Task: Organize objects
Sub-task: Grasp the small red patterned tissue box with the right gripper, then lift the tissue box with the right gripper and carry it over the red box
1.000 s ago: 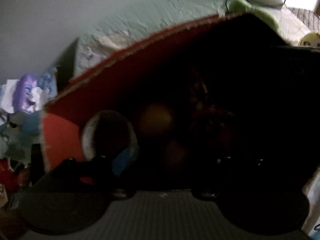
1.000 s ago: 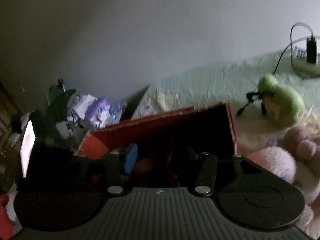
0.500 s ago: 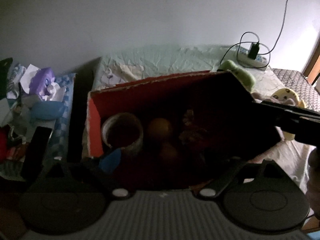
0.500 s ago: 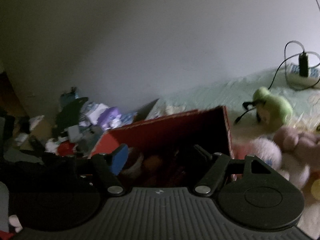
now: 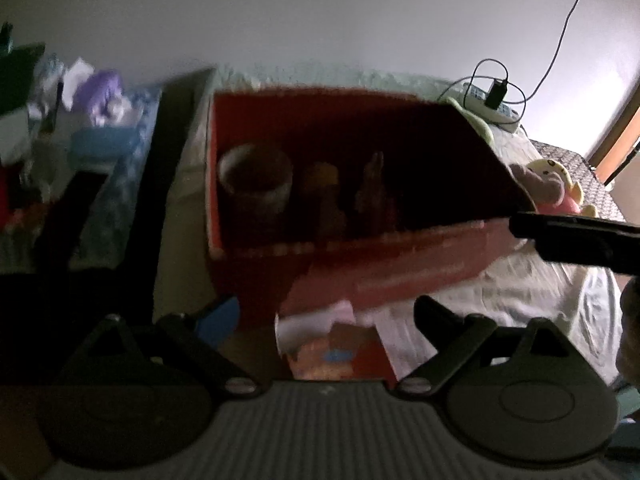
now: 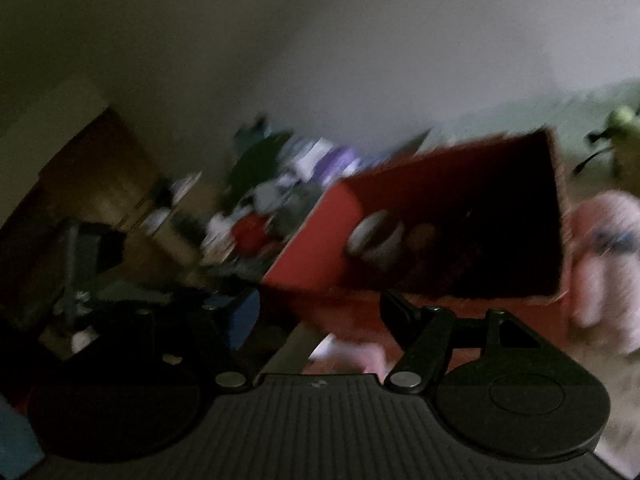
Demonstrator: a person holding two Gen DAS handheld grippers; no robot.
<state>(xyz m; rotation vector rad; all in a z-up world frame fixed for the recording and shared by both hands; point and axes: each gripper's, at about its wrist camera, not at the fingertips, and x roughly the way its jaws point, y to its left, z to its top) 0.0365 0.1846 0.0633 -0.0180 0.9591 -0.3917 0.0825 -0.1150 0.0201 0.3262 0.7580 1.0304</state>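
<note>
The room is dim and both views are smeared, the right one badly. A red cardboard box (image 5: 384, 264) sits on the bed (image 5: 520, 300), on its pale green sheet, with its open top facing up. Inside, along the left end, stands a round cup (image 5: 254, 184) with a pale rim; just beside it sits an orange-brown rounded thing (image 5: 322, 178), then a slim upright brownish figure (image 5: 372, 188). The right half of the box is too dark to read.

The left tongs (image 5: 326, 320) hang in front of the box's near wall, spread wide, nothing between the fingers; a blue pad (image 5: 218, 320) shows on the left finger. Below them lies a small colourful packet (image 5: 340, 352), blurred, close to the box's near side. The right tongs (image 6: 316, 316) are likewise parted and carry nothing, hovering near the box's left corner. From the left view, their dark body (image 5: 576, 236) juts in from the right edge over the box's right corner.

Beyond the box, a yellow-and-pink plush toy (image 5: 556, 184) rests on the bed, and a charger with looped cable (image 5: 496, 94) sits at the head end against the wall. A pale pink plush (image 6: 604, 264) lies just right of the box in the right view. To the left of the bed, a cluttered heap (image 5: 92, 120) of bags and packets, purple and blue among them, covers a low surface.
</note>
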